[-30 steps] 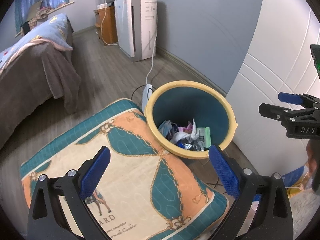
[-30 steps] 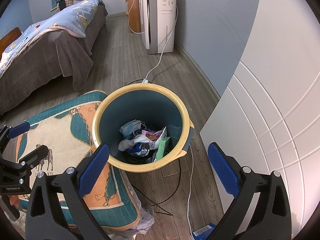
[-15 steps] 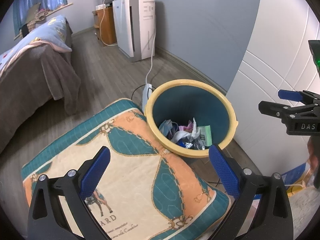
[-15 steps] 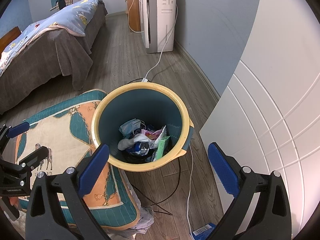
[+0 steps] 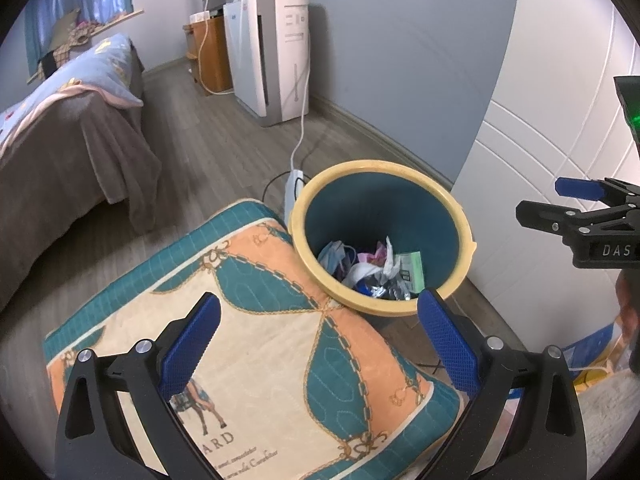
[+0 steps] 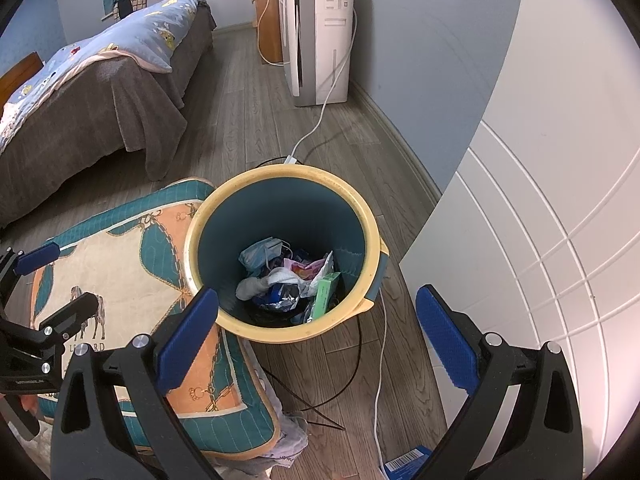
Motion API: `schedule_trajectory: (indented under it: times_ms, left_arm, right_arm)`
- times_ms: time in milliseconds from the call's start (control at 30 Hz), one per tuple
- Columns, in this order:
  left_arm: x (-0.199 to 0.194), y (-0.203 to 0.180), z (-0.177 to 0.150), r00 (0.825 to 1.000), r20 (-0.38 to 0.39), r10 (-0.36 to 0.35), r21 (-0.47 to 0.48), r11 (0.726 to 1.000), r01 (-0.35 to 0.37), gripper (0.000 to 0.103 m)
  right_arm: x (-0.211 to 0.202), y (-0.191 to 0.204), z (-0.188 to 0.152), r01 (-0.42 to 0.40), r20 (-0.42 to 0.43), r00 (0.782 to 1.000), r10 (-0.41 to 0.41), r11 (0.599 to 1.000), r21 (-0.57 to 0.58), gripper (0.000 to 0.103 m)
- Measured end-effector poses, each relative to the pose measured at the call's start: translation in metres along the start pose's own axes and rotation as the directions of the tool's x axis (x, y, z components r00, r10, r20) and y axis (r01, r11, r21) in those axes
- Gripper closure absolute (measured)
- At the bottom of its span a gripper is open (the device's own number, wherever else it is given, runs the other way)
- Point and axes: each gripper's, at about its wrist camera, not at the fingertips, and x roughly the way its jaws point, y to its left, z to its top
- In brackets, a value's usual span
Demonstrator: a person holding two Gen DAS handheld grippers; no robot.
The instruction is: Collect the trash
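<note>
A teal bin with a yellow rim [image 5: 460, 208] [image 6: 372, 224] stands on the wood floor beside a patterned cushion. Inside it lies a heap of trash [image 5: 376, 268] [image 6: 288, 280]: a blue face mask, white tissue, foil wrappers and a green box. My left gripper [image 5: 320, 344] hovers open over the cushion, just short of the bin, with nothing between its fingers. My right gripper [image 6: 316, 338] hangs open above the bin's near rim, also empty. Each gripper shows at the edge of the other's view: the right gripper [image 5: 580, 208] and the left gripper [image 6: 44, 280].
The teal and orange cushion [image 5: 256, 352] [image 6: 120, 276] touches the bin's left side. A white cable and black wires [image 6: 376, 360] trail on the floor right of the bin. A white panelled door [image 6: 540, 260] stands close on the right. A bed [image 6: 100, 92] and a white appliance [image 6: 320, 36] lie further back.
Both views have shifted only slightly; the bin sits marginally lower and nearer in the left wrist view. Both grippers stay open and empty.
</note>
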Motion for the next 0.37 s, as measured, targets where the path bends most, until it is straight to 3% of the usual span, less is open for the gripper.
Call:
schedule_trajectory:
  times_ms: [200,367]
  left_arm:
    - [0.002,-0.002,-0.002,0.998,-0.032,0.05,0.038,0.998,-0.049,0.005]
    - [-0.015,0.008,-0.002,0.999,-0.041,0.026,-0.036,0.999,-0.028,0.005]
  right_arm:
    - [0.002,-0.002,0.002,0.018,-0.011,1.0,-0.018,1.0,0.021,0.006]
    - [0.007,-0.001,0.005,0.038,-0.031,0.999,-0.035,0.995,0.097,0.006]
